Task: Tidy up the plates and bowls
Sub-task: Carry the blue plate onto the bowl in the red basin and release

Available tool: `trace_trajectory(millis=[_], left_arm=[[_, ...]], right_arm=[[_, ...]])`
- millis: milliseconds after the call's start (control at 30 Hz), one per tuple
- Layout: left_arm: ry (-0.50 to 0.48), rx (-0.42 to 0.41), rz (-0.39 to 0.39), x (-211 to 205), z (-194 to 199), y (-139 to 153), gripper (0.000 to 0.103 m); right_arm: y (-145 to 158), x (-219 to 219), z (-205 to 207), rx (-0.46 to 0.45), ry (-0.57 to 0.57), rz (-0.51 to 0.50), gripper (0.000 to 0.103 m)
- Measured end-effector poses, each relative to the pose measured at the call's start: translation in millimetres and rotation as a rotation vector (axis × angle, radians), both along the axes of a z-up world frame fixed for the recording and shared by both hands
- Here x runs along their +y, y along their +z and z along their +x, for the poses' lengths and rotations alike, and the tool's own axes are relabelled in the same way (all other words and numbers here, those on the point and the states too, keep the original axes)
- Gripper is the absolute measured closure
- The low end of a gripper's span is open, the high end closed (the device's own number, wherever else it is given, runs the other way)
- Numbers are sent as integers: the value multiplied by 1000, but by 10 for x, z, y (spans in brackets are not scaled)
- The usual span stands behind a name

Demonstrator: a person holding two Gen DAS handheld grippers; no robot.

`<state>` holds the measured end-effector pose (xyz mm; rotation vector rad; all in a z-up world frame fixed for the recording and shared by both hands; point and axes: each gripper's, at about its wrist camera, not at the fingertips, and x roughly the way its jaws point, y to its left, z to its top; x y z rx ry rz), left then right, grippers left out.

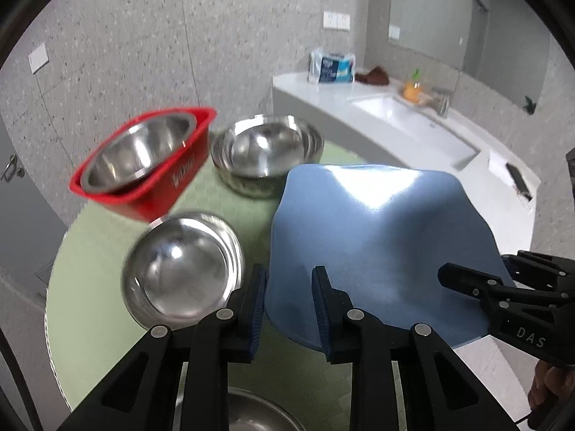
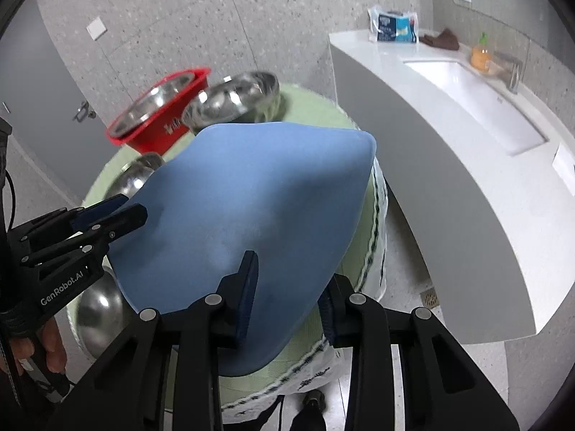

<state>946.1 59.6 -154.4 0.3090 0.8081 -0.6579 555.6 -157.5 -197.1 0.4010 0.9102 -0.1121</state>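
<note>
A large blue plate [image 1: 377,237] is held tilted above the round green table [image 1: 93,251]. My right gripper [image 2: 287,294] is shut on the blue plate's [image 2: 251,194] near edge, one finger above it and one below. My left gripper [image 1: 289,305] is open at the plate's left edge, with the rim between its fingers. A small steel bowl [image 1: 183,269] stands just left of it. A larger steel bowl [image 1: 266,151] sits at the back. A red basin [image 1: 151,165] holds another steel bowl [image 1: 140,151].
A further steel bowl [image 1: 248,413] lies at the table's near edge under my left gripper. A white counter [image 2: 431,115] with a sink [image 2: 478,100], a packet and a bottle runs along the right. A grey speckled wall stands behind.
</note>
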Motion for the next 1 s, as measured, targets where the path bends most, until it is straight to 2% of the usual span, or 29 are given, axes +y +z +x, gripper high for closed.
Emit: trace_trajectory(millis=[133,233,467,700,1000], left_arm=[[7,-42,-59,179,85,267,81],[27,-68,-98,371,251,447,81],[111,-88,-149,932,934,655,81],[197,-65,-150,1321,1755,613,81],[241,19,-107,1302,2757,287,81]], right_arm=[[283,47,66,-51,10,-23,72],[502,138,265,-90,30,-48,72],[752,444,1030,-132,114,-68,72],[833,845,1938,-128,201,-115,72],[525,1187,2863,-8,251,-195,72]])
